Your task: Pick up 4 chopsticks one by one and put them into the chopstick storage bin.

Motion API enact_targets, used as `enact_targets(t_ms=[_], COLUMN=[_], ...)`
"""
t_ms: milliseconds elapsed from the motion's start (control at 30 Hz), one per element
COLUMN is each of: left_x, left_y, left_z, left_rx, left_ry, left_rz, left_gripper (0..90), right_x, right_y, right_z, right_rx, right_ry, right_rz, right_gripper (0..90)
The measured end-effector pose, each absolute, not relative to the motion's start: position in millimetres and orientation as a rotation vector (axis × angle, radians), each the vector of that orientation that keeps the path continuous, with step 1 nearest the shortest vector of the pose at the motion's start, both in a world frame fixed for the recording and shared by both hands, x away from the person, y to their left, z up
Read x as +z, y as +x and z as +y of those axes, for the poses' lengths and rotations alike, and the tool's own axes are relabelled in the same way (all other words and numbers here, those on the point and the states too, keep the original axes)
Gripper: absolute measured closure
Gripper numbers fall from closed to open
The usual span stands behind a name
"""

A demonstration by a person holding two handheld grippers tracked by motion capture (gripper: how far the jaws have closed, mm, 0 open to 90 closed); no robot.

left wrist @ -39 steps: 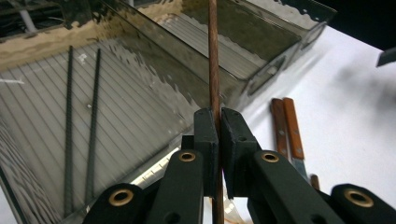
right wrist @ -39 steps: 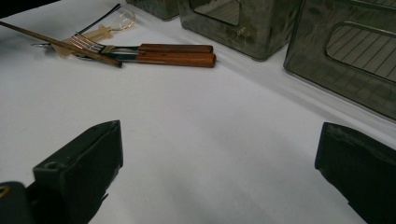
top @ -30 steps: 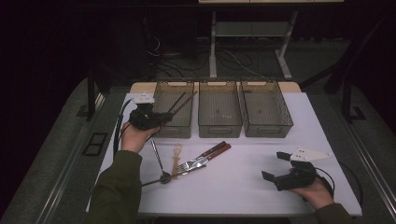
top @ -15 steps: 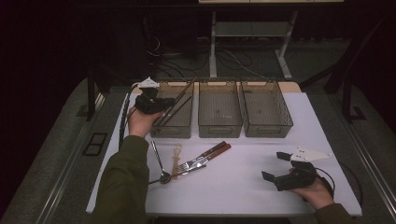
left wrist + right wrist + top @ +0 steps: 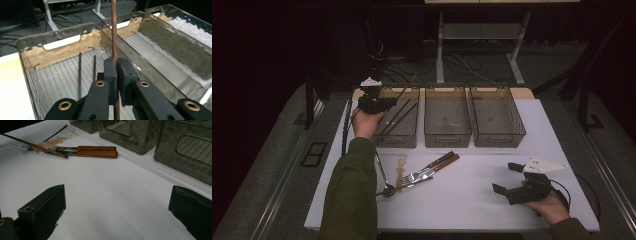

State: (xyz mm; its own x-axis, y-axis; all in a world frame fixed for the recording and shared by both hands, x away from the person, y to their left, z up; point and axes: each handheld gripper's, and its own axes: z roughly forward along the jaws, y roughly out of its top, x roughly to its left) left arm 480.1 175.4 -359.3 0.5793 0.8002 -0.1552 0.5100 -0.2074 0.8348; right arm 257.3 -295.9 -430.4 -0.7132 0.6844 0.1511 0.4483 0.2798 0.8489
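Since a second ago the left gripper, clamped on a brown chopstick, has carried it over the leftmost bin, two dark chopsticks lying just below, so release looks near; the right gripper rests wide open.

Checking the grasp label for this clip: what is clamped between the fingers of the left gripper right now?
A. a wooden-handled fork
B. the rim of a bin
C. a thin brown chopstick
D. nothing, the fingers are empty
C: in the left gripper view the left gripper has its fingers pressed on both sides of a thin brown chopstick, held over the leftmost bin, where two dark sticks already lie.
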Motion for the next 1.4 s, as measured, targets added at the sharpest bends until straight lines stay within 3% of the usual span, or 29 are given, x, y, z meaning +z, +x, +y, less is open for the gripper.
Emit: enact_targets(t_ms=[433, 767, 1400], left_x=[-380.7, -375.3, -354.4], left_y=[490.5, 484.6, 430.4], left_z=[170.4, 165.8, 163.4], left_rx=[0.433, 0.461, 0.336], left_ry=[1.948, 1.972, 2.021], left_rz=[1.143, 1.103, 0.894], left_gripper=[84.6, 59.1, 37.0], right_x=[-430.4, -430.4, -430.8], right_y=[257.4, 257.4, 257.5], right_z=[-296.0, -296.0, -295.7], right_rx=[1.407, 1.406, 1.396], right_ry=[1.043, 1.046, 1.051], right_rz=[2.309, 2.307, 2.309], right_gripper=[1.2, 1.2, 1.2])
